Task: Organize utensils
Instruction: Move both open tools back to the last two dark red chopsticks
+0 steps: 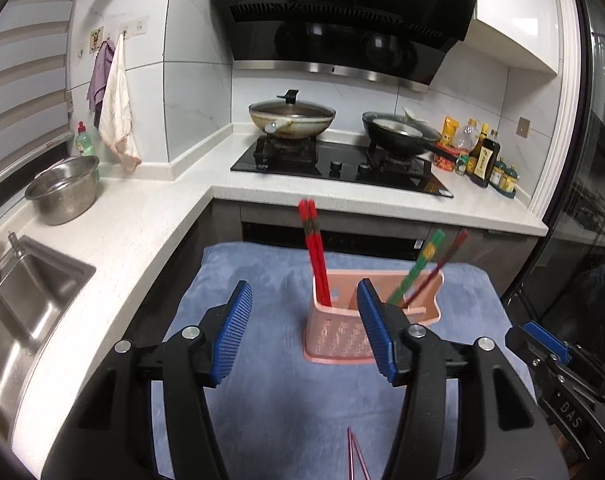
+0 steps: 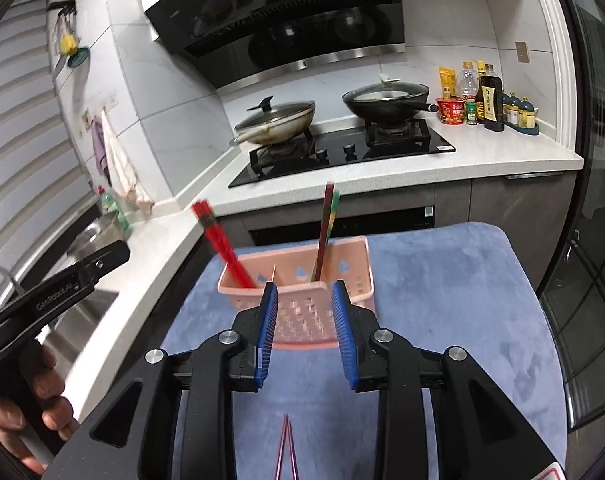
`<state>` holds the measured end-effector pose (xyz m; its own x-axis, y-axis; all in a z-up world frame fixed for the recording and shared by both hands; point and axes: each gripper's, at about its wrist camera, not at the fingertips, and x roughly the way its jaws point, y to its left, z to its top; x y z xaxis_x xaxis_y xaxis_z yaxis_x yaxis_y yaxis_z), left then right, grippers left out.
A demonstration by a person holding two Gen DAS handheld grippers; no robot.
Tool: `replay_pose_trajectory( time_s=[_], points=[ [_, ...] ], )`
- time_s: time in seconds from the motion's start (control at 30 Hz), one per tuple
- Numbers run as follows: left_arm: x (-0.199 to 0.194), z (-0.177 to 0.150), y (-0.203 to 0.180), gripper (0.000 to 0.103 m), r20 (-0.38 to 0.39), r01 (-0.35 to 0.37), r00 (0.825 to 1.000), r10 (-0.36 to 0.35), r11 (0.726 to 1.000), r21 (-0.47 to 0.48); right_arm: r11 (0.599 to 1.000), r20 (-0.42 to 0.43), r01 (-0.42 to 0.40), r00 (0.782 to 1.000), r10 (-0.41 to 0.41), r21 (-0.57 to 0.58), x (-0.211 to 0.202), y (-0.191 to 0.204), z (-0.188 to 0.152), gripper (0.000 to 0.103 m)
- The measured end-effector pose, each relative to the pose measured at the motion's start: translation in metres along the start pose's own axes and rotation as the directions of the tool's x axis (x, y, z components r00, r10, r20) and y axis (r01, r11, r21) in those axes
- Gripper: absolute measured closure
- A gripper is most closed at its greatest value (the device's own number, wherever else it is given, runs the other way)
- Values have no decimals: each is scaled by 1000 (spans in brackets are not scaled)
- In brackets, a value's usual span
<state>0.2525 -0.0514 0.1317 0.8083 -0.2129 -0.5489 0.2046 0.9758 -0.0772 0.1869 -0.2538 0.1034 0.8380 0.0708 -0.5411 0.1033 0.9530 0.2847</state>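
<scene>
Nearest, pink chopsticks (image 2: 286, 446) lie loose on the blue towel (image 2: 442, 300), so we keep both hand-held grippers empty: left hand-held gripper (image 1: 304, 330) wide, right hand-held gripper (image 2: 304, 334) narrower. Beyond, the pink holder (image 2: 298, 280) stands sorting red chopsticks (image 2: 222, 248) left, green ones (image 2: 327, 232) right.

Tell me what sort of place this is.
A home kitchen, it seems: a gas hob with two lidded pans under a black range hood, a steel sink set in the white counter, and sauce bottles beside the hob.
</scene>
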Motion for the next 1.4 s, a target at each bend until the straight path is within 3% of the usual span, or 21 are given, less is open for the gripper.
replay_pose_trajectory(
  time_s=[0.6,1.0,1.2,1.4],
  points=[
    [-28,-102,11,44,-142,-11,990,9,1000,-14,992,-135,38,989,-54,-120,-40,8,-114,74],
    [-30,-197,15,41,-303,-18,953,18,1000,4,988,-316,27,946,-75,-153,-35,9,-213,74],
    [-32,-228,16,38,-351,-22,936,23,1000,8,987,-378,16,923,-75,-159,-29,11,-245,74],
    [-33,-246,17,28,-378,-24,925,27,1000,12,989,-411,5,909,-67,-151,-25,9,-258,74]
  ],
)
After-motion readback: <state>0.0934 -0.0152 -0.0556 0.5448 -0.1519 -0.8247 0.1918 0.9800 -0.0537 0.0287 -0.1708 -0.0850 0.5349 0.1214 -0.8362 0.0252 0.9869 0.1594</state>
